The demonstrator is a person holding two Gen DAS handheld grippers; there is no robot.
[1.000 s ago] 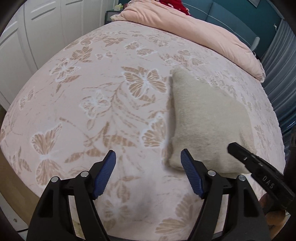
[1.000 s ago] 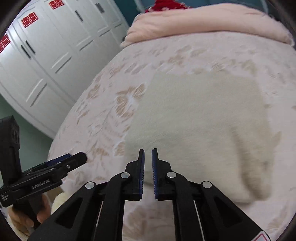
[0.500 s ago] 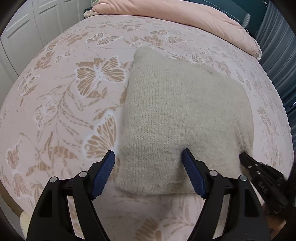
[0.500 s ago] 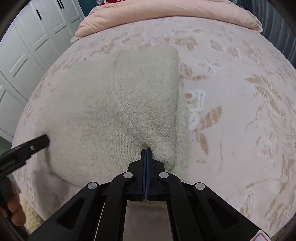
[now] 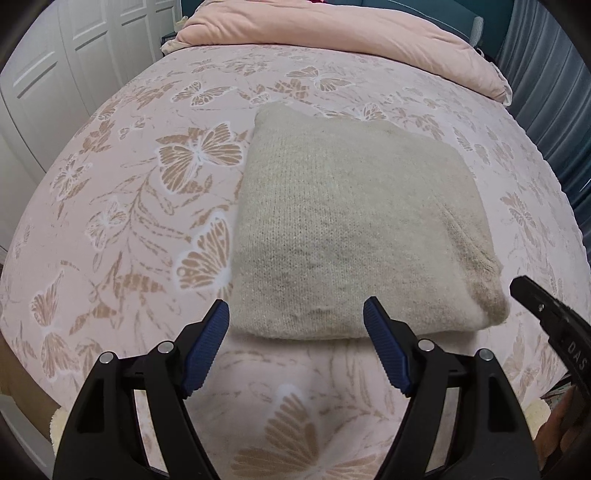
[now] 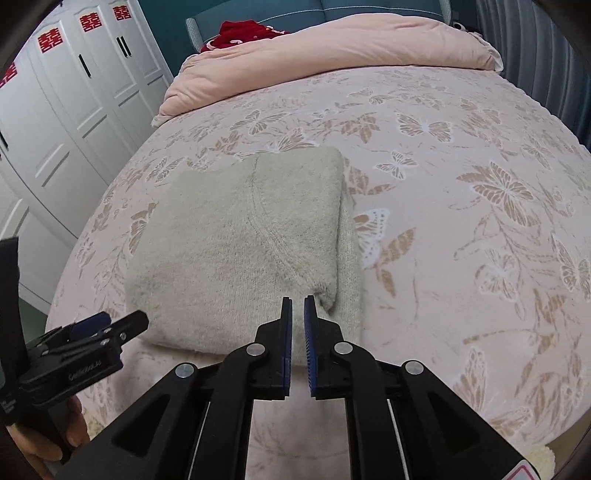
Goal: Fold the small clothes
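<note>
The left gripper (image 5: pixel 295 325) is held spread wide over the near edge of the folded sweater (image 5: pixel 343 236), nothing being pinched. The right gripper (image 6: pixel 298 314) is seen opening, a narrow gap between its pads, nothing between them, at the sweater's near right corner. "DAS" can be read on its side. The sweater lies on the bed (image 5: pixel 129 221). Red double-happiness signs (image 6: pixel 90 23) are stuck on the wardrobe (image 6: pixel 74 110).
</note>
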